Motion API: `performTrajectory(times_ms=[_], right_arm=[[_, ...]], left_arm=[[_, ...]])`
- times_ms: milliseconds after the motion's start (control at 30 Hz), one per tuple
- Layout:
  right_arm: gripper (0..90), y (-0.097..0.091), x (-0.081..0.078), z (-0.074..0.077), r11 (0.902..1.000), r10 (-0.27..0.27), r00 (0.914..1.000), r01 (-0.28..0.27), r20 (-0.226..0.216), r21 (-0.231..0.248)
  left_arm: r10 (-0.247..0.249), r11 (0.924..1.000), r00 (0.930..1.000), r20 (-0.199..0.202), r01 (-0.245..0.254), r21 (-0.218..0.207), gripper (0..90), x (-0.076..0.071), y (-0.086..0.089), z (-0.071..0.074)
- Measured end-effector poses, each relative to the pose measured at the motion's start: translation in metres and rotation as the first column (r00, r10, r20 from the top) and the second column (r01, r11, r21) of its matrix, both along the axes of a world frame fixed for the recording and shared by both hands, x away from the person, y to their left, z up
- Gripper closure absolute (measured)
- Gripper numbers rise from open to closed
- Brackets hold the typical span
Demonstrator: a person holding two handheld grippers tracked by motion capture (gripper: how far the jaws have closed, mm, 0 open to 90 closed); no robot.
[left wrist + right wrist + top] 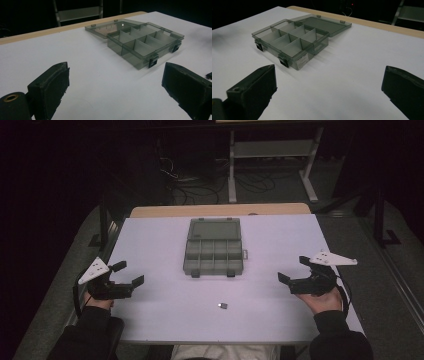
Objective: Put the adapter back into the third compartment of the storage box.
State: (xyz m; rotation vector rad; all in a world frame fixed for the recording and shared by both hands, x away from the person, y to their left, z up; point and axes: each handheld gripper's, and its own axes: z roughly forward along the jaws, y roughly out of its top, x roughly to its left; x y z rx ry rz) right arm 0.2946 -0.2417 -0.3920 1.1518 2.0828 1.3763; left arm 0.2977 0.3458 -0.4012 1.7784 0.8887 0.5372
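- Surface (165,315): white top with a bare wood strip (220,210) along its far edge; dark room beyond.
- Compartment box (213,255): grey translucent, centred on the surface, lid laid open flat toward the far edge, two latches on its near side.
- Small dark part (222,305): lies on the surface, nearer the person than the box, apart from it.
- Left gripper (131,273): left of the box, fingers wide apart, holding nothing.
- Right gripper (293,269): right of the box, fingers wide apart, holding nothing.
- Floor behind the box: loose cables (200,185) and a pale metal frame (272,157).
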Motion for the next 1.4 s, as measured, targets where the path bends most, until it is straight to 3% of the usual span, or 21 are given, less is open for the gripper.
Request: performTrajectory(times_ms=[333, 600, 867, 1400], right_arm=[[0.0, 0.005, 0.001, 0.003, 0.9994, 0.021, 0.9996, -0.022, -0.016, -0.026], [0.0, 0.020, -0.002, 0.009, 0.9960, 0.081, 0.9963, -0.082, -0.028, -0.035], [0.0, 0.040, -0.001, 0.009, 0.9862, 0.141, 0.9889, -0.144, -0.046, -0.081], [0.0, 0.060, 0.002, 0.011, 0.9704, 0.210, 0.9752, -0.217, -0.070, -0.107]], left_arm=[[0.004, 1.0000, 1.0000, -0.003, -0.004, -0.003, 7.1, 0.000, 0.000, -0.001], [-0.004, 1.0000, 1.0000, -0.002, 0.004, 0.003, 7.2, 0.000, -0.001, -0.001], [-0.007, 1.0000, 1.0000, -0.003, 0.007, 0.002, 7.2, 0.000, -0.001, -0.001], [-0.010, 0.9999, 0.9999, -0.003, 0.010, 0.004, 7.2, 0.000, -0.001, -0.001]])
